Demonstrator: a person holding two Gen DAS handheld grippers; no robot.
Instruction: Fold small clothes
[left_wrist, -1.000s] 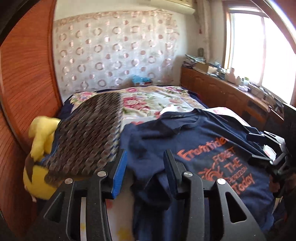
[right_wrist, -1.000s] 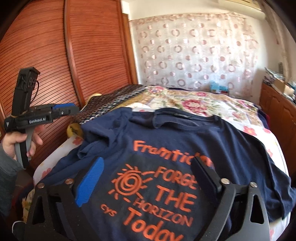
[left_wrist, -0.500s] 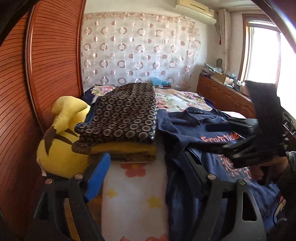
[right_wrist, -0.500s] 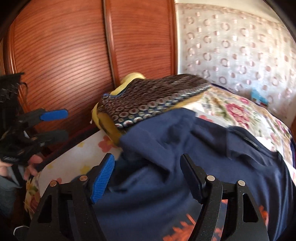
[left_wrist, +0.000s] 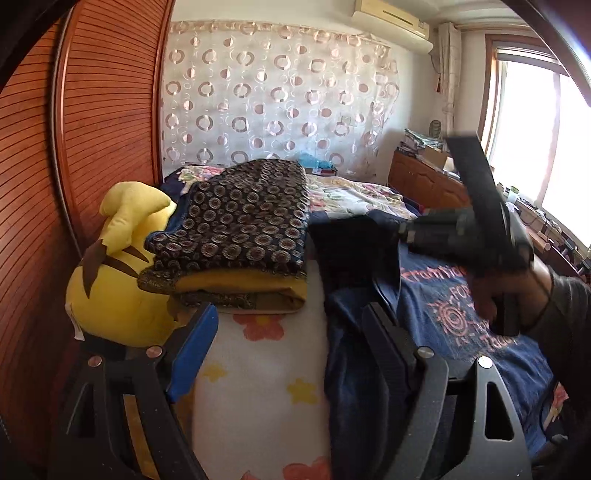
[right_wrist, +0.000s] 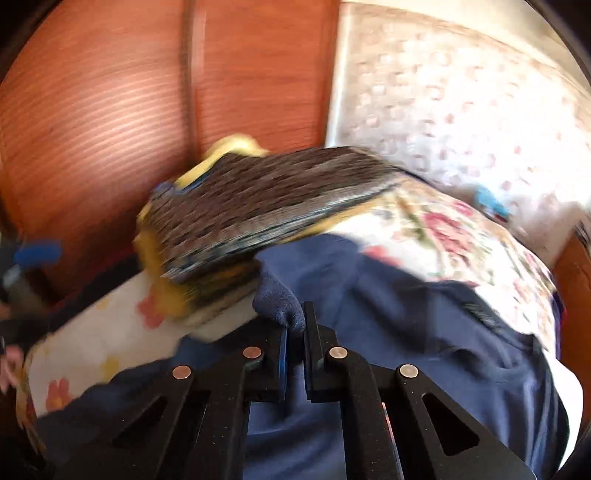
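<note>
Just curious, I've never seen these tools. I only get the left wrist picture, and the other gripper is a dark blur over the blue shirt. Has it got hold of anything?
Observer: Yes. In the right wrist view the right gripper is shut on a bunched bit of the navy T-shirt, with fabric poking out above its jaws.
Operator: Whereabouts on the shirt?
Observer: At the shirt's edge, right beside the near corner of the folded patterned blanket. That picture is motion-blurred, so I can't tell whether it is a sleeve or a shoulder.
</note>
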